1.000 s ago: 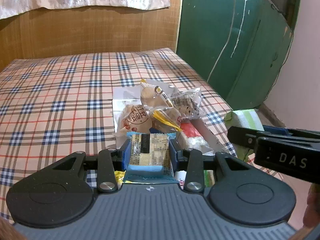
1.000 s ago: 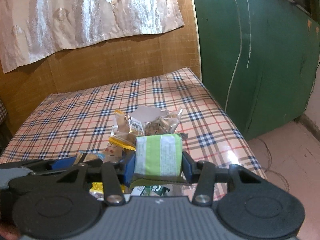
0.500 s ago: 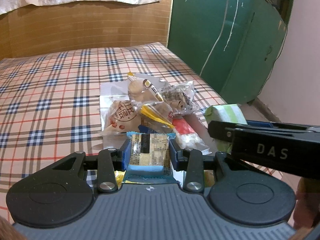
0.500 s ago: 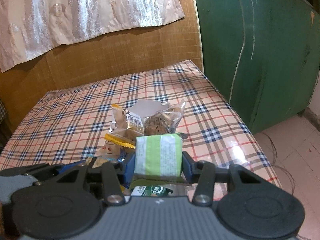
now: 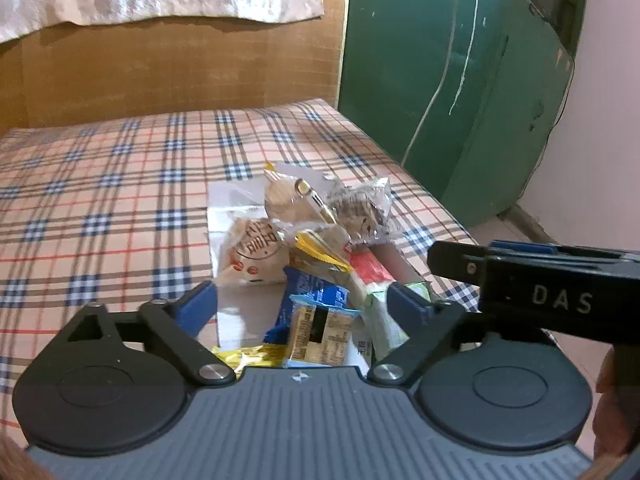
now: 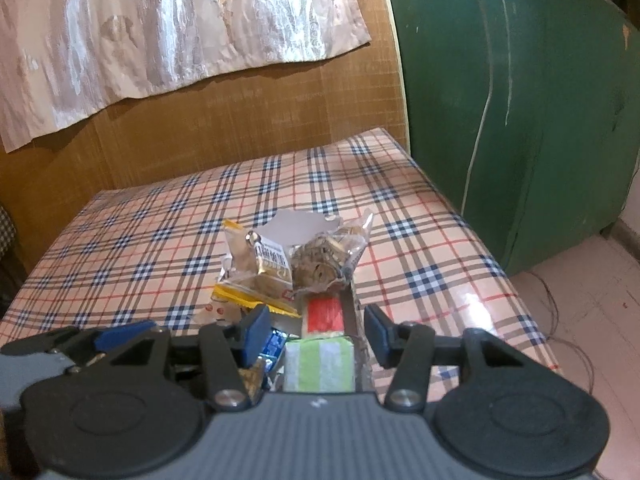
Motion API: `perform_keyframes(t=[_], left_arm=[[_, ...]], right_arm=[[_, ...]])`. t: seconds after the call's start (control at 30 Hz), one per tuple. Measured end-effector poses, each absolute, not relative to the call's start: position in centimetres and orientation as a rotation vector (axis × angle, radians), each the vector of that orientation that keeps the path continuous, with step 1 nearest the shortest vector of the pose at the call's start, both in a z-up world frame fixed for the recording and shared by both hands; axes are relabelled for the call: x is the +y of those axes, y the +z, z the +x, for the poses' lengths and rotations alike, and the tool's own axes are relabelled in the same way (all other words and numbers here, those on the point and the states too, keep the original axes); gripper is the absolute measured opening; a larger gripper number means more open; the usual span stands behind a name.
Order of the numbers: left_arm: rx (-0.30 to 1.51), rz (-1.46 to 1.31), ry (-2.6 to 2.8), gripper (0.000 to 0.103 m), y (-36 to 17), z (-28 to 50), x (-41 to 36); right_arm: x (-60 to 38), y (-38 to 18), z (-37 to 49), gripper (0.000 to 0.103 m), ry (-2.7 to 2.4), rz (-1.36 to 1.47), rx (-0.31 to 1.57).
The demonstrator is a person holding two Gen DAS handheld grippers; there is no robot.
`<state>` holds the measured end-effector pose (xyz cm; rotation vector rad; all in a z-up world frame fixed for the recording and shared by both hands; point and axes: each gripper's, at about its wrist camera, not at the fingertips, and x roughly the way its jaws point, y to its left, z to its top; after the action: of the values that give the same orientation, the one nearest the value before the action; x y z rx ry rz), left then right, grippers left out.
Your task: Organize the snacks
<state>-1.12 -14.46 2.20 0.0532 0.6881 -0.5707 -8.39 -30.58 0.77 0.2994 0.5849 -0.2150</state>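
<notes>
Blue-padded left gripper (image 5: 302,306) opening, blue snack packet (image 5: 320,330) loose between jaws

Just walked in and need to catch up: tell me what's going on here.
A person with a gripper in each hand is sorting snacks into a box on a checked table. The left gripper is opening, with a blue packet loose between its jaws, over the pile. The right gripper is opening too, and a green packet sits free between its pads. Both packets look just released.
</notes>
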Motion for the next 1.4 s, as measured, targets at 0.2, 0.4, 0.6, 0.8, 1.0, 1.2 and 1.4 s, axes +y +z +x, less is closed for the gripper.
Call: perform_keyframes(t=[0.2, 0.4, 0.6, 0.8, 1.0, 1.2, 1.4], left_arm=[[0.665, 0.08, -0.477, 0.103, 4.1, -3.7, -13.2], [0.693, 0.078, -0.417, 0.103, 3.6, -6.7, -11.9], [0.736, 0.067, -0.392, 0.103, 1.5, -8.3, -11.2], [0.747, 0.063, -0.364, 0.103, 1.1, -8.8, -11.2], [0.739, 0.061, -0.36, 0.103, 1.1, -9.3, -11.0], [0.727, 0.056, -0.36, 0.103, 1.2, -9.6, -10.7], [0.729, 0.048, -0.352, 0.103, 1.2, -9.4, -10.8]], right_arm=[[-30.3, 2.4, -10.5, 0.064, -0.201, 0.268, 0.579], [-29.6, 2.7, -13.2, 0.078, -0.187, 0.233, 0.594], [-29.0, 1.2, -15.1, 0.08, -0.207, 0.224, 0.643], [-28.1, 0.1, -16.0, 0.083, -0.203, 0.196, 0.681], [-28.1, -0.2, -16.8, 0.085, -0.207, 0.195, 0.685], [-27.9, -0.5, -17.1, 0.085, -0.196, 0.197, 0.693], [-27.8, -0.6, -17.0, 0.086, -0.192, 0.199, 0.695]])
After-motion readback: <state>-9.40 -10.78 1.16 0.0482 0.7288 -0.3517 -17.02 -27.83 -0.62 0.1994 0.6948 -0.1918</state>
